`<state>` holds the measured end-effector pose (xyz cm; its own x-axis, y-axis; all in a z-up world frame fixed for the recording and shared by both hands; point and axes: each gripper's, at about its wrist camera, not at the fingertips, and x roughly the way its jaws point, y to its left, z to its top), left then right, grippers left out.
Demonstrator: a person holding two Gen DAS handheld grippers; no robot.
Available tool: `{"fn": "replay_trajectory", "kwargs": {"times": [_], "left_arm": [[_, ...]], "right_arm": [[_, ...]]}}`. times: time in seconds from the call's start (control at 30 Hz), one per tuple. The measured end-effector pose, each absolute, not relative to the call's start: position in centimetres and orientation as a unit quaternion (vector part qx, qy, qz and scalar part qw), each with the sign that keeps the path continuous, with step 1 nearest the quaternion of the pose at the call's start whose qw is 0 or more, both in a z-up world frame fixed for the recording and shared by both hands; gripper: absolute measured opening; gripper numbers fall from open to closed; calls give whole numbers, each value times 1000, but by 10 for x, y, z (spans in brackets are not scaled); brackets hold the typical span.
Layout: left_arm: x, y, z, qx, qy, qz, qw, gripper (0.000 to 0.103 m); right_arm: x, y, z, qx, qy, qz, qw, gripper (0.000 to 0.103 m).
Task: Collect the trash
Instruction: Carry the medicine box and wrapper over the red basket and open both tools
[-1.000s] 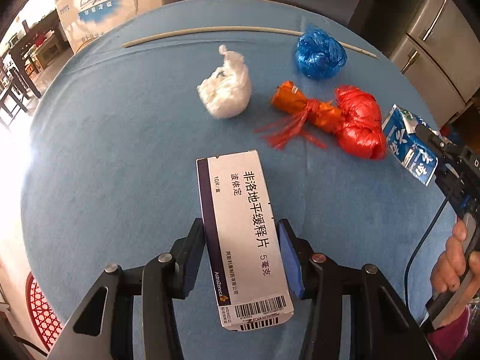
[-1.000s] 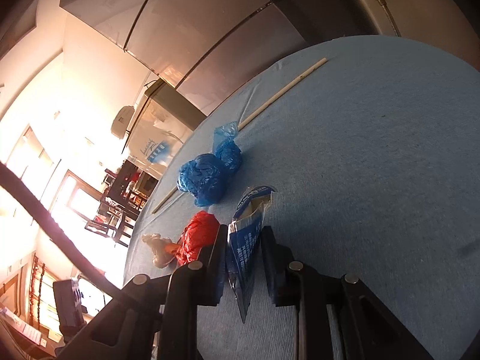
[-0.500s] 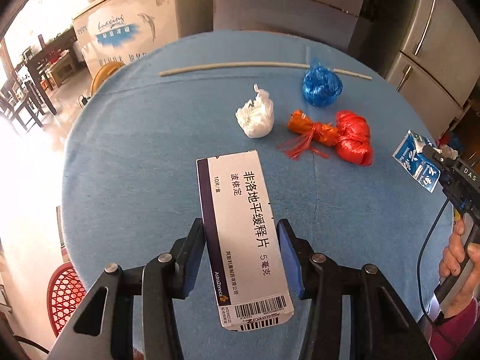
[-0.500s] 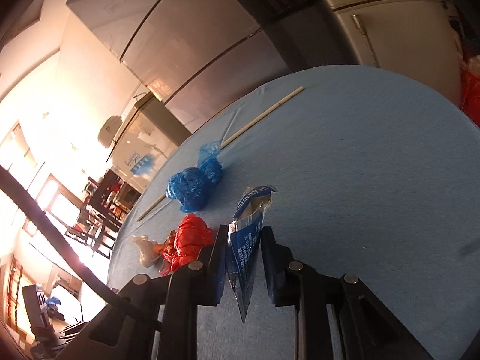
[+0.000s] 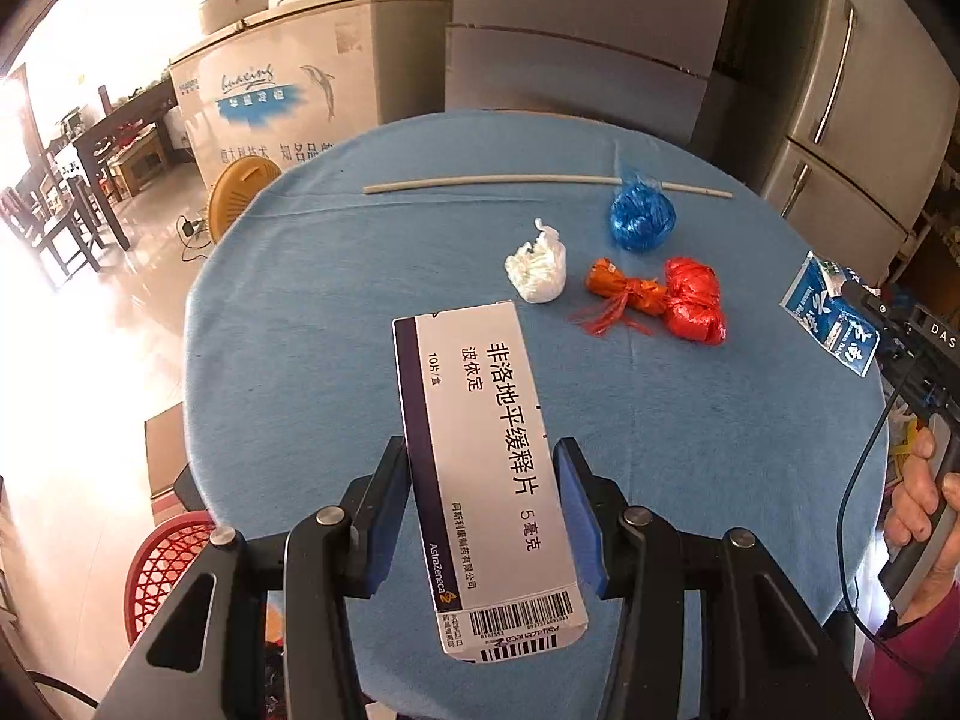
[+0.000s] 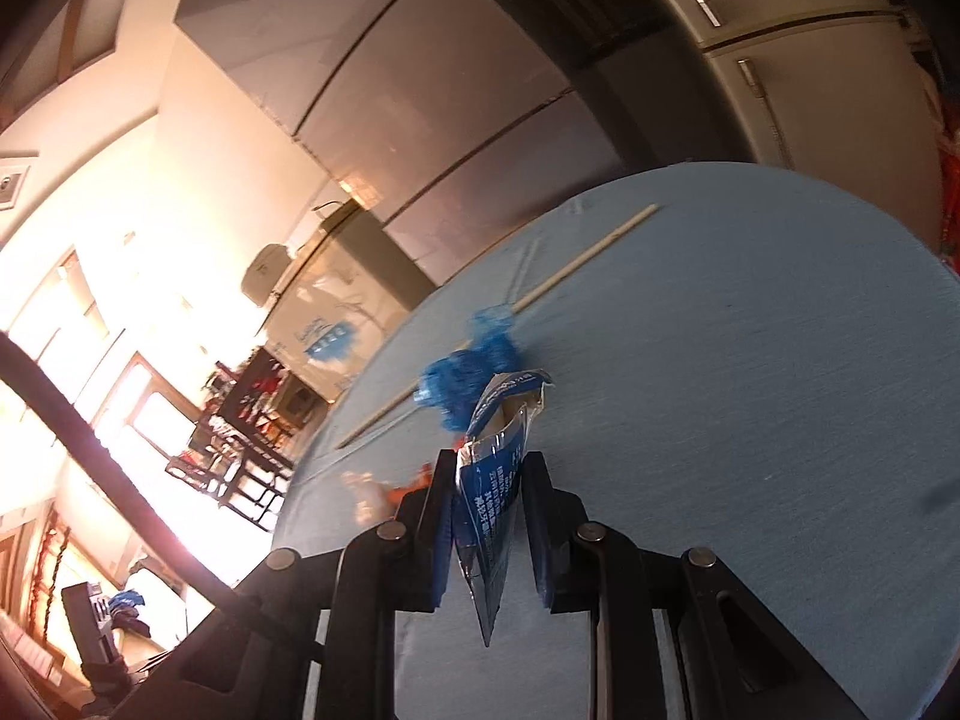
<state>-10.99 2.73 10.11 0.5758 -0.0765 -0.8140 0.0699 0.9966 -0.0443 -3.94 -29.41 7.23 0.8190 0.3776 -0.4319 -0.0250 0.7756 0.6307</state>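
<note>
Trash: flat cardboard medicine box (image 5: pixel 489 462), crinkled foil pouch (image 6: pixel 489 480).

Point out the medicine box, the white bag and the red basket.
medicine box (image 5: pixel 486 450): left wrist view, middle of its printed face.
white bag (image 5: pixel 538 268): left wrist view, centre of the crumpled bundle.
red basket (image 5: pixel 165 564): left wrist view, its mesh wall beside the table.

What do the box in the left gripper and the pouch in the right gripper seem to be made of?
Medicine box: thin printed card with a matte white face, crisp folded edges and a barcode flap. Blue pouch: likely plastic or foil film, since it is glossy, crinkled and torn open at the top.
</note>
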Motion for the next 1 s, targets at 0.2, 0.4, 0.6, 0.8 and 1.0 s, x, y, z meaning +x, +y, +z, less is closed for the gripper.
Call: {"fn": "replay_trajectory", "kwargs": {"times": [0.2, 0.4, 0.6, 0.8, 1.0], "left_arm": [[-124, 49, 105, -16, 455, -33, 890, 50], [-142, 81, 100, -36, 464, -15, 885, 50], [-164, 125, 94, -55, 475, 23, 878, 50], [-185, 167, 86, -64, 485, 64, 870, 50], [-195, 207, 60, -88, 513, 93, 849, 50]], "right_arm": [[-47, -269, 82, 305, 283, 147, 897, 23], [-43, -236, 82, 295, 304, 190, 886, 23], [-39, -172, 71, 256, 344, 249, 868, 23], [-46, -97, 61, 197, 382, 316, 846, 23], [-54, -33, 61, 139, 399, 372, 827, 23]]}}
